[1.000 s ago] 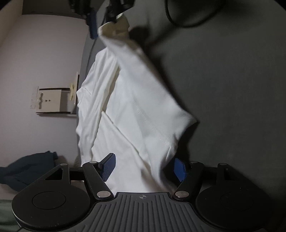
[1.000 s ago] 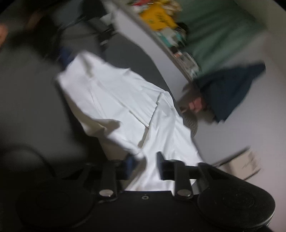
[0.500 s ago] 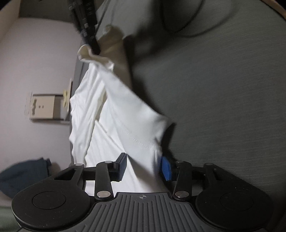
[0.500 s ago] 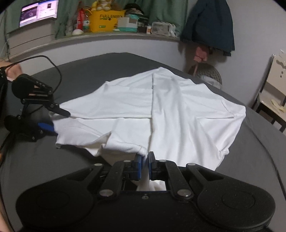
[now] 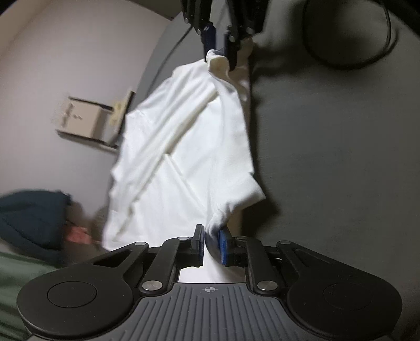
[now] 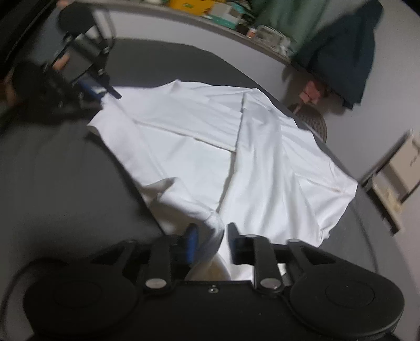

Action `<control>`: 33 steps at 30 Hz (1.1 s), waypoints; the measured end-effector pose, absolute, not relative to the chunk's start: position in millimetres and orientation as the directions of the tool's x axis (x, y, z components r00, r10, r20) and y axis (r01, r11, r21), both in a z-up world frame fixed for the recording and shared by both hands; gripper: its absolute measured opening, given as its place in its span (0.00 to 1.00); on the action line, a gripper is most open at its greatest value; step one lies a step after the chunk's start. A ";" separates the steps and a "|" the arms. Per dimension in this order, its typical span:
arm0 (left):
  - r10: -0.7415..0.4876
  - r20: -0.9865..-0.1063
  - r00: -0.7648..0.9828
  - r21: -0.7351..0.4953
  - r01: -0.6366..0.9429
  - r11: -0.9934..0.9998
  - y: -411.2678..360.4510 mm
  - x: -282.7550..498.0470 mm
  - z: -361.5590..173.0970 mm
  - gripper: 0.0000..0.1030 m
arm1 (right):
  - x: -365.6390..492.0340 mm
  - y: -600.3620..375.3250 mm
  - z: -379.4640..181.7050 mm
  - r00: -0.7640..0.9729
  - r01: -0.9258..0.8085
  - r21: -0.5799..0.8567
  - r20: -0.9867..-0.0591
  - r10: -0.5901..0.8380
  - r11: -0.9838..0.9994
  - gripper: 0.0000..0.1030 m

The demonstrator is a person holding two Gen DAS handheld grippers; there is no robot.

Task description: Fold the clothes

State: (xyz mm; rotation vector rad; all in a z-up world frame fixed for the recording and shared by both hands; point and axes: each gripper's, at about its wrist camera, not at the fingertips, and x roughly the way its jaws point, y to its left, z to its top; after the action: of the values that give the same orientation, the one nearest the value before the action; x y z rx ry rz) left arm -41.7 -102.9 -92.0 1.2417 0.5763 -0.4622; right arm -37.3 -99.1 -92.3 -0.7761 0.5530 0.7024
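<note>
Left gripper (image 5: 211,242): its blue pads are pinching a bunched corner of the white shirt (image 5: 183,157), with cloth filling the narrow gap between them. Right gripper (image 6: 210,240): its fingers are standing somewhat apart with a fold of the shirt between them; whether they are gripping the cloth cannot be told. The shirt is lying spread on the dark grey table (image 6: 65,170), partly folded, its far edge hanging toward the table's rim. Beyond the table, a dark blue jacket (image 6: 346,52) is hanging against the wall, beside a cluttered shelf (image 6: 223,18).
</note>
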 end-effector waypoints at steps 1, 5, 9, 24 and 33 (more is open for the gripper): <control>-0.016 -0.642 0.766 0.736 0.622 0.268 -102.5 -42.6 -92.0 0.14 | -41.7 -97.0 -95.1 0.658 -0.735 -0.466 -0.665 0.352 0.493 0.37; 0.014 -0.631 0.775 0.752 0.608 0.256 -104.3 -39.3 -96.6 0.15 | -52.7 -91.9 -106.4 0.670 -0.736 -0.529 -0.659 0.342 0.423 0.37; 0.055 -0.628 0.777 0.768 0.606 0.209 -109.6 -53.8 -107.1 0.15 | -58.2 -86.6 -114.5 0.722 -0.690 -0.616 -0.617 0.313 0.379 0.36; -0.032 -0.559 0.829 0.787 0.542 0.294 -94.6 -79.6 -66.9 0.03 | -87.2 -98.0 -70.4 0.740 -0.672 -0.555 -0.529 0.416 0.490 0.05; 0.004 -0.424 0.906 0.874 0.408 0.265 -97.2 -58.0 -45.7 0.03 | -71.4 -98.5 -48.6 0.810 -0.584 -0.589 -0.469 0.352 0.558 0.05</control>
State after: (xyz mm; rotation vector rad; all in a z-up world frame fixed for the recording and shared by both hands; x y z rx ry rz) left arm -58.0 -97.2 -45.7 1.2814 0.3764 -0.2814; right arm -71.4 -98.5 -48.6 -0.8064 0.3146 0.5633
